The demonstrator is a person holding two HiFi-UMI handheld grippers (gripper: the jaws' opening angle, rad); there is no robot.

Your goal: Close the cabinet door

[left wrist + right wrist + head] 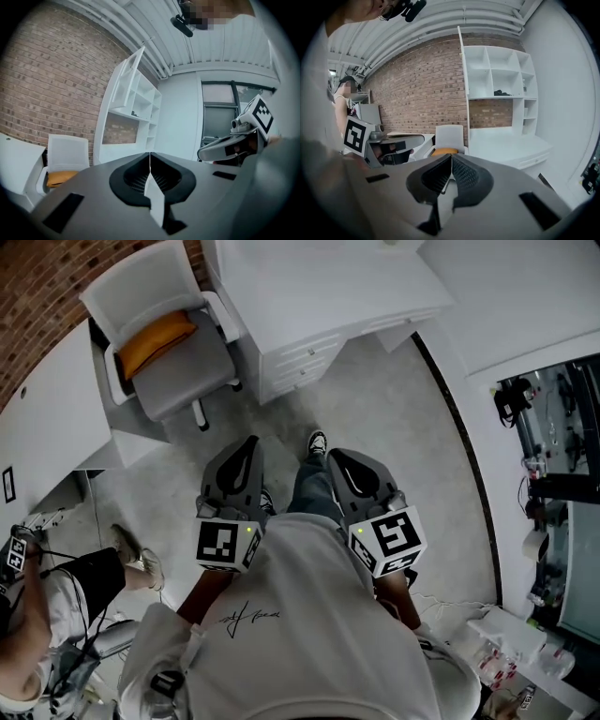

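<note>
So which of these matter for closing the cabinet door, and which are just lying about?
For the job: cabinet door, standing open; white cabinet; left tool and right tool, both shut and empty.
Just around: white chair, orange cushion, desk, seated person.

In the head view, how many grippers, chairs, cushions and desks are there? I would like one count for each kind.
Grippers: 2, left gripper and right gripper
Chairs: 1, chair
Cushions: 1, orange cushion
Desks: 2, desk with drawers and curved desk
Total: 6
</note>
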